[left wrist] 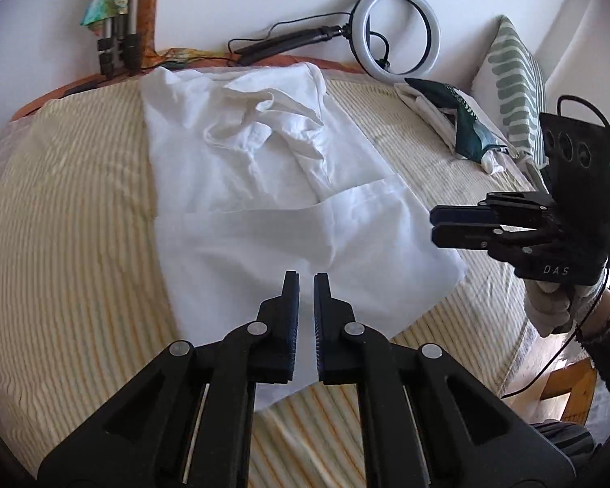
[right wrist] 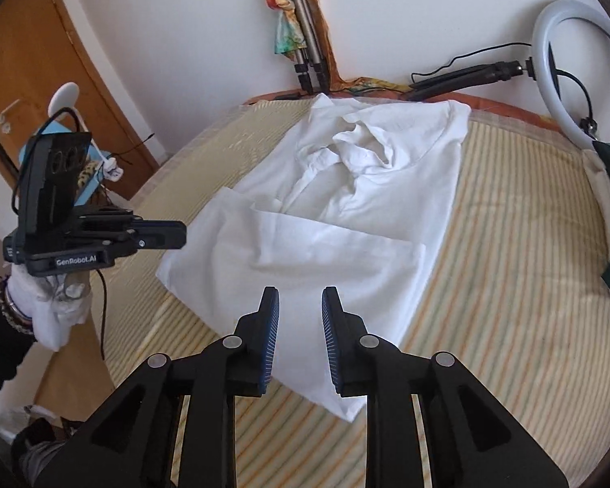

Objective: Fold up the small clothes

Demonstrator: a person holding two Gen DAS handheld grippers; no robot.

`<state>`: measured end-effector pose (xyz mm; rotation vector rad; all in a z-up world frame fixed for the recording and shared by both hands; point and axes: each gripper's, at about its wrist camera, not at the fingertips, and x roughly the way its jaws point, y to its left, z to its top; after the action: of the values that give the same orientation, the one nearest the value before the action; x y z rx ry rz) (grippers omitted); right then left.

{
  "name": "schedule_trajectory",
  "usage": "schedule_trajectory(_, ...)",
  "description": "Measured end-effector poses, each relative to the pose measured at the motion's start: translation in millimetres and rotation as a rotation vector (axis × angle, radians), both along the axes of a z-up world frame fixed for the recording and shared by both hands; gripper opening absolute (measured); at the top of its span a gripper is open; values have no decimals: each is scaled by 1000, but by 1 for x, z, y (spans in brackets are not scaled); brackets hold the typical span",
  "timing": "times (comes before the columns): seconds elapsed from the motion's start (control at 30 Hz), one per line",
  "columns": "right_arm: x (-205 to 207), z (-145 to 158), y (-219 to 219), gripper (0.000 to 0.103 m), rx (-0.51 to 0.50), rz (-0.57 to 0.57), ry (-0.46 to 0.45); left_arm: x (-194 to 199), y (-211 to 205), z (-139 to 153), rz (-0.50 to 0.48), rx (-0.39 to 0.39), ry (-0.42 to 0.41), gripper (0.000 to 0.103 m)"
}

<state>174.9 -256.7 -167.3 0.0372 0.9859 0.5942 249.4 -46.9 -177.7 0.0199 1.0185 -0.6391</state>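
A white collared shirt (left wrist: 264, 187) lies on the striped bed cover (left wrist: 69, 219), collar toward the wall, its lower part folded up over the body. It also shows in the right wrist view (right wrist: 345, 211). My left gripper (left wrist: 306, 280) hovers over the shirt's near folded edge, jaws a narrow gap apart and empty; it appears at the left in the right wrist view (right wrist: 183, 234). My right gripper (right wrist: 301, 297) hovers over the shirt's near edge, open and empty; it appears at the right in the left wrist view (left wrist: 433, 225), just off the shirt's right edge.
A ring light (left wrist: 398, 32) on a black tripod lies against the wall behind the bed. A dark green and white pile of clothes (left wrist: 459, 122) and a striped pillow (left wrist: 516, 81) lie at the right. A folded tripod (right wrist: 305, 49) leans on the wall. A wooden door (right wrist: 32, 61) is at the left.
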Motion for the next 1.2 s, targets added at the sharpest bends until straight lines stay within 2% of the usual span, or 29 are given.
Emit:
schedule_trajectory(0.13,17,-20,3,20,-14,-17,42,24,-20,-17,0,26,37,4)
schedule_trajectory(0.23,28,-31,-8,20,-53,-73,77,42,-26,-30,53,110,25,4)
schedule_trajectory(0.3,32,-36,-19,20,-90,-107,109,53,-17,-29,99,91,47,4)
schedule_trajectory(0.37,34,-33,-32,20,-95,-117,119,59,-8,-19,140,101,14,4)
schedule_trajectory(0.5,44,-12,-55,21,-65,-140,94,80,19,6,194,71,-36,4)
schedule_trajectory(0.6,60,3,-69,30,-16,-168,46,100,35,19,230,68,-66,4)
schedule_trajectory(0.67,74,13,-76,30,2,-197,-14,112,42,21,243,67,-86,4)
schedule_trajectory(0.73,91,16,-77,30,11,-205,-35,128,44,21,262,76,-106,4)
schedule_trajectory(0.8,114,15,-73,30,7,-202,-30,144,43,18,272,79,-114,4)
schedule_trajectory(1.0,173,-6,-56,24,-11,-197,3,196,41,-2,301,40,-67,4)
schedule_trajectory(1.2,221,-26,-41,24,-46,-205,-1,236,23,-15,280,90,-84,4)
